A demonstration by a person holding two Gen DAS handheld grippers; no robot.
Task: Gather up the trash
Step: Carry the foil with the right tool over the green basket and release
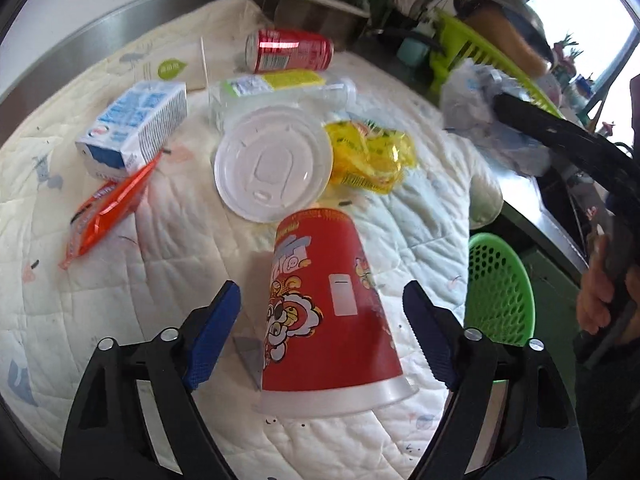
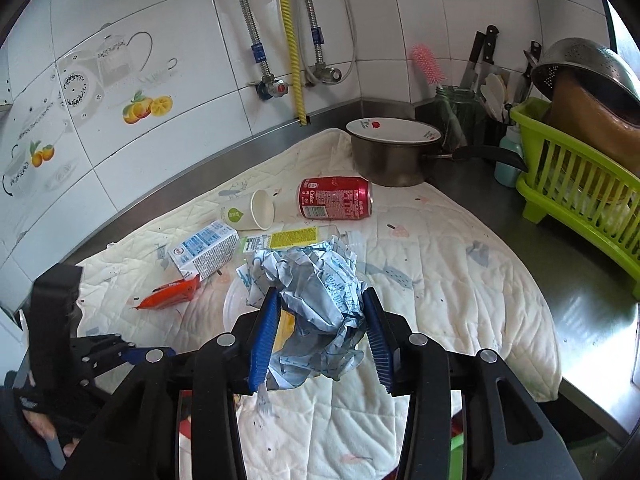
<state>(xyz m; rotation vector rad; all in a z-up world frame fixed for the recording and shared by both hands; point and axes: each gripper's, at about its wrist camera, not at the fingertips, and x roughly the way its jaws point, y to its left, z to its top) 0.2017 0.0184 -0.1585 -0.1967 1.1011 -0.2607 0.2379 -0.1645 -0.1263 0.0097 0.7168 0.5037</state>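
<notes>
R gripper point(image 2: 320, 336) pinches crumpled paper wad point(image 2: 316, 292) above quilt; L gripper point(image 1: 320, 328) wide open astride red cup point(image 1: 324, 312), prob not touching, so close mid-wall gently, w/o crushing.

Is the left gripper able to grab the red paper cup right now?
Probably yes. The left gripper is open with its fingers either side of the red paper cup, which lies on its side; nothing sits between them.

Both wrist views close above the quilted mat point(image 1: 120, 260), sharing the red can point(image 2: 335, 198).
</notes>
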